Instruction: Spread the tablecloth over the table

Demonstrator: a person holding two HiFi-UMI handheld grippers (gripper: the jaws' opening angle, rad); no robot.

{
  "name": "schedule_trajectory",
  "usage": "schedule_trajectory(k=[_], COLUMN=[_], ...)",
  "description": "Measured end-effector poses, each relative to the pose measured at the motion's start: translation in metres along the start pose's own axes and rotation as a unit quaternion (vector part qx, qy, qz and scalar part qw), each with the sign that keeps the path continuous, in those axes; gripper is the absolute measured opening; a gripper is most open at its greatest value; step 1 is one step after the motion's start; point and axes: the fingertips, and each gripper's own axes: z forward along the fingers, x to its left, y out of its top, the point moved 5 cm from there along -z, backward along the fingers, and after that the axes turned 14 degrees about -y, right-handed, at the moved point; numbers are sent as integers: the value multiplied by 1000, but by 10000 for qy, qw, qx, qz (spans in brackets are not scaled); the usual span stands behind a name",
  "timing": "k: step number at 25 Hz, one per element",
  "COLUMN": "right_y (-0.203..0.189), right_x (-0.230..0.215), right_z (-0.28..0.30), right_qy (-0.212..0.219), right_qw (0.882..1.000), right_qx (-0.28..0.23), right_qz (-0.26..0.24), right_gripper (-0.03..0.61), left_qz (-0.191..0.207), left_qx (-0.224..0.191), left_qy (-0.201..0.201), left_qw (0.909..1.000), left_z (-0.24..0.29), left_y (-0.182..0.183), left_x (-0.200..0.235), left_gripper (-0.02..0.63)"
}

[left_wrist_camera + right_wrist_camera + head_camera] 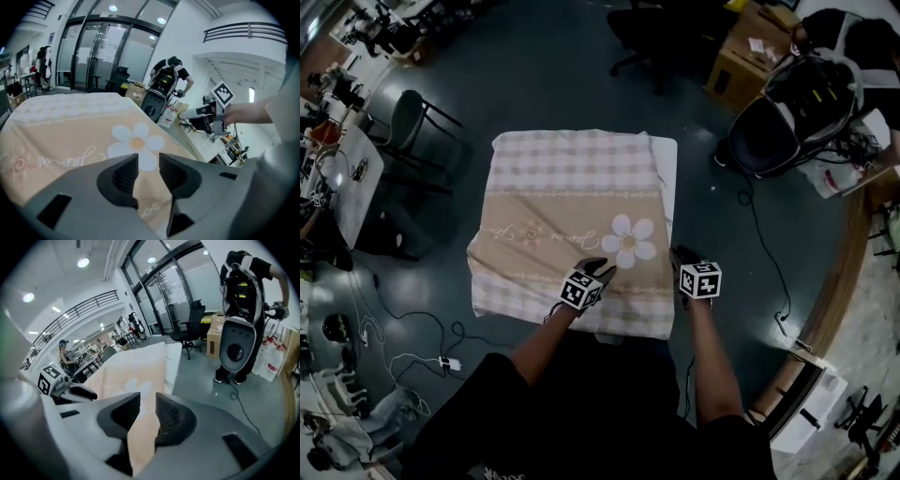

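A beige and white checked tablecloth (572, 216) with a white daisy (630, 239) lies over the table, hanging over the near and left edges. A bare white strip of table (667, 178) shows along the right side. My left gripper (598, 267) hovers over the near part of the cloth beside the daisy. In the left gripper view its jaws (149, 161) stand apart, and the cloth (70, 131) shows through the gap. My right gripper (680, 255) is off the table's near right corner. Its jaws (148, 401) are also apart, with cloth (136, 376) seen beyond them.
A grey chair (412, 117) stands left of the table and a black office chair (647, 28) behind it. At the far right are a cardboard box (741, 56) and a person bent over black equipment (806, 103). Cables (412, 337) lie on the floor.
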Motion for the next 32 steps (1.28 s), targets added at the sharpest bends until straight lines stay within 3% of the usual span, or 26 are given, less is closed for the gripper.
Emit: schedule_trajectory(k=[6, 12, 15, 18, 26, 32], right_y=[15, 30, 42, 59, 162, 233], right_x=[-25, -2, 4, -7, -31, -61], right_z=[10, 13, 12, 21, 161, 259], right_qy=[285, 440, 386, 399, 869, 914], right_qw=[9994, 9980, 9978, 9988, 9943, 9923], right_qx=[162, 356, 254, 116, 131, 73], right_qz=[-127, -284, -477, -275, -597, -834], right_gripper=[141, 158, 156, 141, 138, 118], left_qz=[-95, -176, -122, -289, -807, -936], left_qx=[-170, -156, -204, -398, -820, -1190], left_qy=[109, -99, -119, 85, 967, 1368], left_qw=[9998, 9997, 9996, 9988, 9886, 9790], left_z=[33, 43, 47, 56, 75, 106], left_y=[19, 18, 21, 31, 92, 136], left_x=[-22, -23, -19, -15, 13, 31], left_gripper=[140, 140, 140, 140, 140, 140])
